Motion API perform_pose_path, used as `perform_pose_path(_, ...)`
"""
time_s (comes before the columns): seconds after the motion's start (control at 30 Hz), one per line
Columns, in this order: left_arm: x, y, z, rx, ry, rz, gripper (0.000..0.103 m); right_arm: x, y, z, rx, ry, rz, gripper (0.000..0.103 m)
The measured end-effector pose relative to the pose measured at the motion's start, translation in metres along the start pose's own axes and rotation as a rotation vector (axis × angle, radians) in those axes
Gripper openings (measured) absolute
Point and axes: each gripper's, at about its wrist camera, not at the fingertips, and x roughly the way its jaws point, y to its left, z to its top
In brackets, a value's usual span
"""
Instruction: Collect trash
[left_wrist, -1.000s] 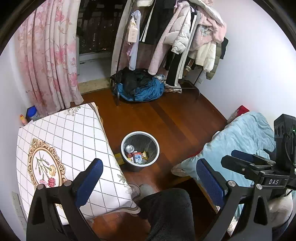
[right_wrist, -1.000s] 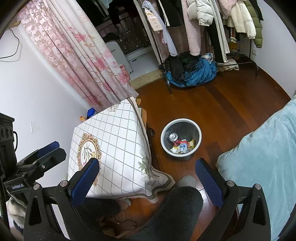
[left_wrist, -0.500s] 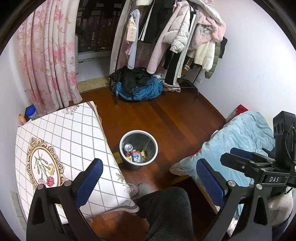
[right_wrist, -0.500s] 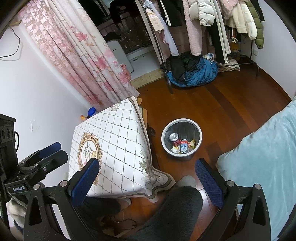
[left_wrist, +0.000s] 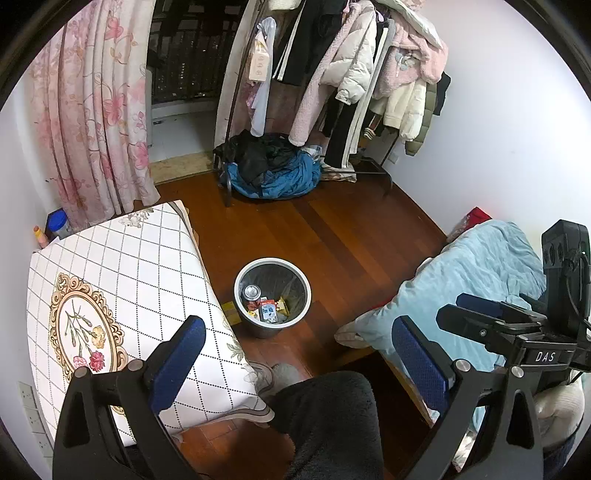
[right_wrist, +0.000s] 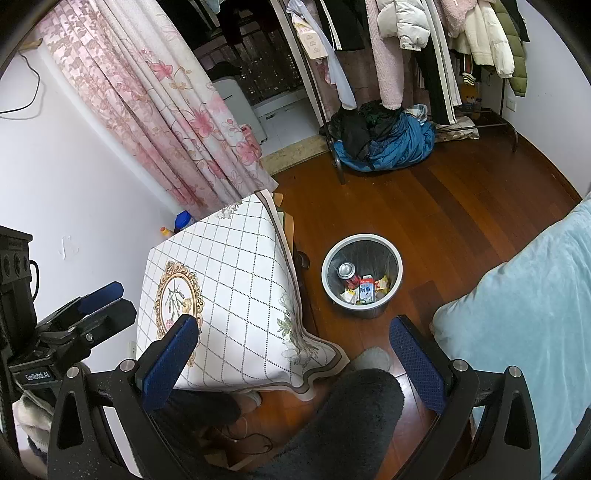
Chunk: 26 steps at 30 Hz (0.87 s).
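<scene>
Low in both views, the left gripper (left_wrist: 295, 354) and the right gripper (right_wrist: 291, 354) are wide open and hold nothing. Both hang high up, looking down. Past them, in the middle, a round bin (left_wrist: 272, 295) stands on the wood floor (left_wrist: 354, 236) beside the table (left_wrist: 122, 280), with a can (right_wrist: 346, 271) and wrappers inside.

Both wrist views look steeply down from high up, sharing the bin (left_wrist: 272, 295) (right_wrist: 362, 280) and the surface (left_wrist: 122, 280) (right_wrist: 236, 280).
</scene>
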Motion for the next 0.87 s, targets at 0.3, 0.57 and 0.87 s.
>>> perform_pose_path(0.3, 0.0003, -0.0013, -0.0002, 0.001, 0.001, 0.0, 0.103, -0.0001, 0.0009, -0.0004, 0.002, 0.0, 0.0, 0.103)
perform_pose_path(0.57, 0.0006, -0.0012, -0.0001, 0.001, 0.002, 0.001, 0.103, -0.0004, 0.0013, 0.0, 0.003, 0.0, 0.002, 0.103)
perform_pose_path(0.87, -0.0011, 0.0007, -0.0059, -0.008, 0.005, -0.018, 0.103, 0.0002, -0.0022, -0.0028, -0.011, 0.019, 0.016, 0.103)
